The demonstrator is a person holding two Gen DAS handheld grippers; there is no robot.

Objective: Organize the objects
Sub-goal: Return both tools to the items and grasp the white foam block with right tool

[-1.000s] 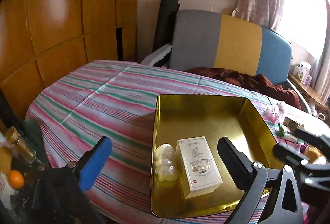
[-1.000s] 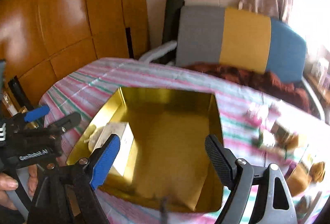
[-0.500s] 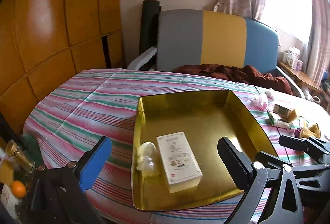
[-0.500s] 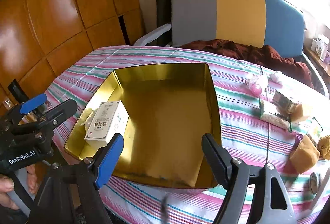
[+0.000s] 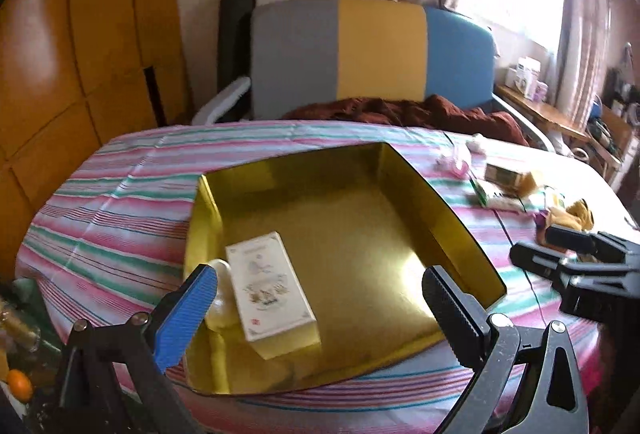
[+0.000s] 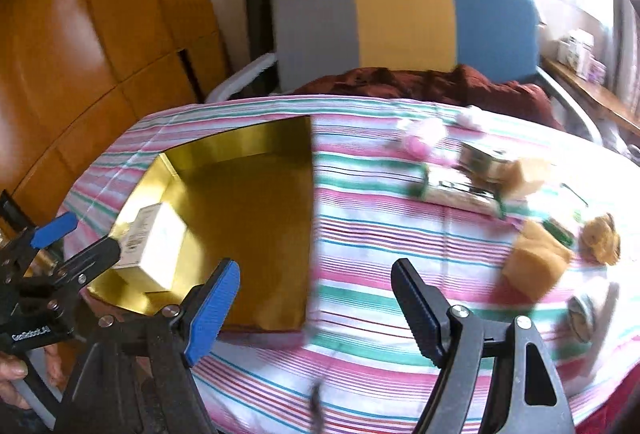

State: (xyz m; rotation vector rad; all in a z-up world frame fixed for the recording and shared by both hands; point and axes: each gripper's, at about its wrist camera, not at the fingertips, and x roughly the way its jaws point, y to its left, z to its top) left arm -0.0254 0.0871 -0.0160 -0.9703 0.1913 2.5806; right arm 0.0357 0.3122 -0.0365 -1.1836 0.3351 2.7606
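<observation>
A gold tray (image 5: 444, 218) lies on the striped tablecloth; it also shows in the right wrist view (image 6: 308, 194). In it lie a white box (image 5: 268, 290) and a pale translucent lump (image 5: 220, 298) at the near left; the box also shows in the right wrist view (image 6: 154, 246). Loose items lie right of the tray: a tan block (image 6: 536, 266), a pink bottle (image 6: 420, 138), a small green-gold box (image 6: 480, 158), a brown toy (image 6: 600, 238). My left gripper (image 5: 320, 306) is open and empty over the tray's near edge. My right gripper (image 6: 316, 302) is open and empty over the cloth right of the tray.
A grey, yellow and blue chair (image 5: 372, 50) with a dark red blanket (image 5: 400, 110) stands behind the table. Wooden cabinets (image 5: 80, 34) are on the left. A cluttered side shelf (image 5: 552, 106) is at the right. Bottles and an orange (image 5: 18, 386) sit at the lower left.
Both grippers have swung to the right. The right gripper now faces the cloth and loose items instead of the tray. Both stay open and empty.
</observation>
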